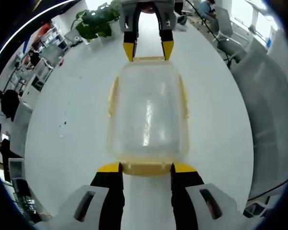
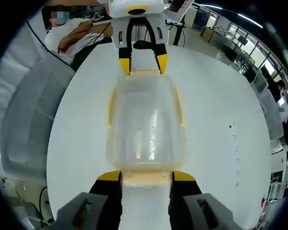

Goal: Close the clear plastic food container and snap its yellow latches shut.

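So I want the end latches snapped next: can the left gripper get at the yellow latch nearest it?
Probably yes. The left gripper is open with that end's yellow latch right between its tips, nothing in between; the right gripper is at the far end.

Container (image 1: 148, 115) on table (image 1: 62, 105), between left tool (image 1: 146, 167) and right tool (image 2: 146, 176).

Left black, yellow-tipped two-jaw gripper (image 1: 146, 167) and right black, yellow-tipped two-jaw gripper (image 2: 146, 176) face each other, jaws spread apart, tips level.
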`<state>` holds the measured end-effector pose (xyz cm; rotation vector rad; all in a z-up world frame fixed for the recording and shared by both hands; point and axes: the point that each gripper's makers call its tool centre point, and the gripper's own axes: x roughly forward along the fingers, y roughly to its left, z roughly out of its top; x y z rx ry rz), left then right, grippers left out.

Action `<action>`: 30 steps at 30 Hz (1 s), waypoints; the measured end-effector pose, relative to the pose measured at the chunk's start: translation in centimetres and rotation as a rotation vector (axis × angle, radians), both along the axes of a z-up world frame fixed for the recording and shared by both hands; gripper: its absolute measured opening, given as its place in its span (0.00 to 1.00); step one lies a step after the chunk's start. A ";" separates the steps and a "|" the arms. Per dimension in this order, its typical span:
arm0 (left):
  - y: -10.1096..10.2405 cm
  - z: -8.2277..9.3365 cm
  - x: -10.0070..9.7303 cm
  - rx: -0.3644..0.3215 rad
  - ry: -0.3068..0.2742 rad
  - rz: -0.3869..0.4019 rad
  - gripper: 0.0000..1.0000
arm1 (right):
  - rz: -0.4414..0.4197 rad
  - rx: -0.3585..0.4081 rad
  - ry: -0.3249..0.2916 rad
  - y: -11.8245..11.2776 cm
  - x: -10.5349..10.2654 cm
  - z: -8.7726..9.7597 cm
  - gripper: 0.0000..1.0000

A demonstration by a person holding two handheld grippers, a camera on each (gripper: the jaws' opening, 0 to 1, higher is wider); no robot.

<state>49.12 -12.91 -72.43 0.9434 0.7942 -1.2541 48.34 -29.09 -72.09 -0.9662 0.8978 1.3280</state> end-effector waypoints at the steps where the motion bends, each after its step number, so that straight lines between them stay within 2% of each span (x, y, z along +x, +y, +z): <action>1: -0.2 -0.1 0.0 -0.004 0.004 0.001 0.35 | 0.002 0.000 0.001 -0.2 0.0 0.0 0.35; 21: -2.4 -0.5 0.2 -0.034 0.021 0.010 0.35 | 0.024 -0.010 0.030 -2.4 0.7 -0.8 0.35; 30: -2.4 -1.0 0.2 -0.025 0.036 0.008 0.35 | 0.019 -0.011 0.048 -2.4 0.7 -1.6 0.35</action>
